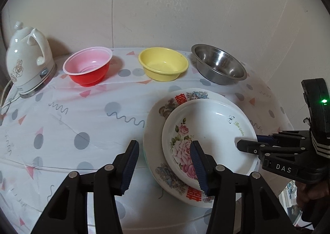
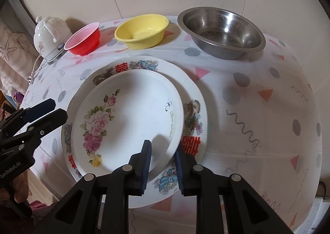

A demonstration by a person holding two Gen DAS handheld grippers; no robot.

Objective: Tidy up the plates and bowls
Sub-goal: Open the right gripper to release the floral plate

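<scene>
The rose plate [image 2: 132, 110] lies on the larger dragon plate [image 2: 191, 89] at the centre of the counter [image 2: 257, 151]. Only the right wrist view shows the right gripper [image 2: 163, 164] narrow, its jaws straddling the rose plate's near rim; whether the pads press on it is unclear. The left wrist view alone shows the left gripper [image 1: 165, 168] half open and empty at the lower centre. Along the top stand a kettle [image 1: 28, 59], red bowl [image 1: 88, 67], yellow bowl [image 1: 163, 63] and steel bowl [image 1: 218, 63].
</scene>
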